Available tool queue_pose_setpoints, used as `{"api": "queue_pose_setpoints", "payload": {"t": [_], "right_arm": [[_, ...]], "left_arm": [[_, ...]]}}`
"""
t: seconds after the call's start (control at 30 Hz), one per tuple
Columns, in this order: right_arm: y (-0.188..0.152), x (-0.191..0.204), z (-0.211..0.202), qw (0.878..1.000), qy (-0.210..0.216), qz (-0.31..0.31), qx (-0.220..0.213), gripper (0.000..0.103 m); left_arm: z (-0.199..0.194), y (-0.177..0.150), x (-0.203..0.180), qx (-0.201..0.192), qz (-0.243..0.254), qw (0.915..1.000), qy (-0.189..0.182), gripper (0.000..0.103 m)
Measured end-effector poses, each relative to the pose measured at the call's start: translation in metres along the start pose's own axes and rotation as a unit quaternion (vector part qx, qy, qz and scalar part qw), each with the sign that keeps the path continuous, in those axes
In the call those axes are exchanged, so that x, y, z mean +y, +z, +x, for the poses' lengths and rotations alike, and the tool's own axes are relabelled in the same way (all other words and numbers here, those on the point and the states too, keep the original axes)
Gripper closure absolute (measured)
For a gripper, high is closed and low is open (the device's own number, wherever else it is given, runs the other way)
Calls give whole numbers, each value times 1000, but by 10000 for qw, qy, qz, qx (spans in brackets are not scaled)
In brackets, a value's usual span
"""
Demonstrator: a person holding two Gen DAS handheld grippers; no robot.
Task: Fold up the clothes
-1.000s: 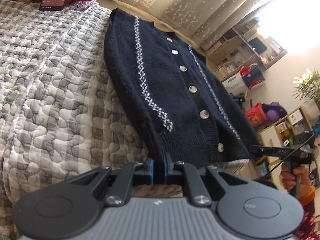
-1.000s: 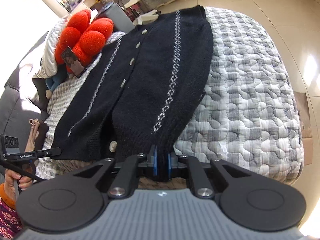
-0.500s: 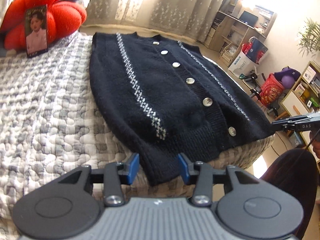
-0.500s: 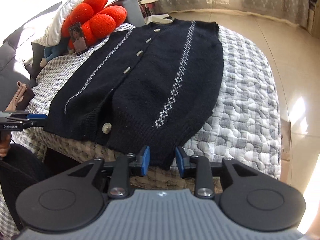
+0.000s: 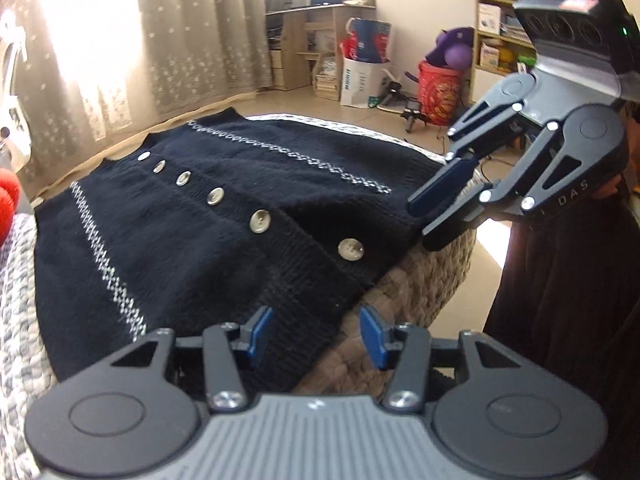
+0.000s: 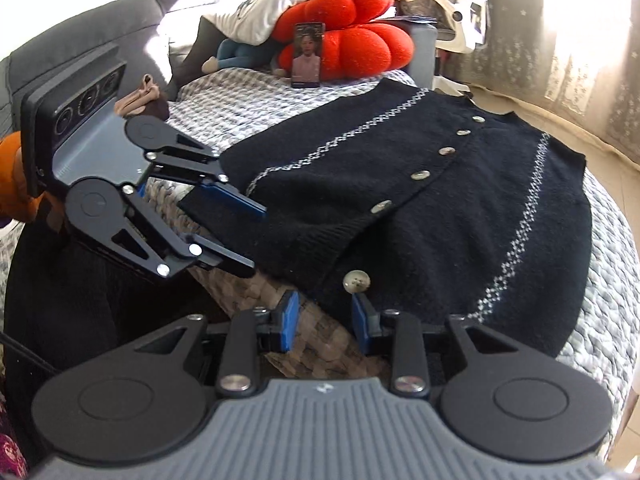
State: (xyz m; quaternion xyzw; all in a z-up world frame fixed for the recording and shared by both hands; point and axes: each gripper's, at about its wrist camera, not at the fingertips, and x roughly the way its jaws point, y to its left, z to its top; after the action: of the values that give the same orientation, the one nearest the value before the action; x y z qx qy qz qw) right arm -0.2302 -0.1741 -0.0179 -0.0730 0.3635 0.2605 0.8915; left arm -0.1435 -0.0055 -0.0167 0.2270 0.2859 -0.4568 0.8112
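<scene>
A navy knitted vest (image 5: pixel 240 248) with a row of pale buttons and two white patterned stripes lies flat on the quilted bed (image 5: pixel 20 300), its hem at the near edge. My left gripper (image 5: pixel 316 334) sits low at that hem. Its jaws are opening, and the hem's edge lies in the gap without touching the blue pads. The right gripper (image 5: pixel 420 222) comes in from the right and stands open at the hem's other side. In the right wrist view, the right gripper (image 6: pixel 324 320) stands open just below the lowest button of the vest (image 6: pixel 400 216), while the left gripper (image 6: pixel 256 236) gapes at the hem's left corner.
A red cushion (image 6: pixel 352 40) with a photo card (image 6: pixel 307 54) leaning on it sits at the bed's far end, beside a grey sofa (image 6: pixel 60 48). Curtains (image 5: pixel 180 40), shelves and a red bin (image 5: pixel 440 92) stand beyond the bed (image 6: pixel 600 320). A person's dark clothing (image 5: pixel 560 280) is close on the right.
Both grippers were shut on the vest's hem and have let go. Their jaws now stand apart. Both have rolled and swung toward each other along the hem.
</scene>
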Motion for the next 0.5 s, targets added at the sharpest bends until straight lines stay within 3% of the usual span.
{"api": "queue_pose_setpoints", "payload": {"t": [0.1, 0.27, 0.43, 0.5], "right_arm": [[3, 9, 13, 9995, 37, -321, 37, 69], [-3, 20, 41, 9944, -254, -983, 282, 64], [-13, 19, 56, 9905, -347, -1298, 282, 64], [-16, 17, 58, 9902, -371, -1335, 187, 65]], "left_arm": [[11, 4, -7, 55, 412, 9991, -83, 53], [26, -1, -13, 21, 761, 9971, 40, 53], [29, -9, -9, -139, 626, 9979, 8, 54], [27, -10, -5, -204, 457, 9987, -83, 63]]}}
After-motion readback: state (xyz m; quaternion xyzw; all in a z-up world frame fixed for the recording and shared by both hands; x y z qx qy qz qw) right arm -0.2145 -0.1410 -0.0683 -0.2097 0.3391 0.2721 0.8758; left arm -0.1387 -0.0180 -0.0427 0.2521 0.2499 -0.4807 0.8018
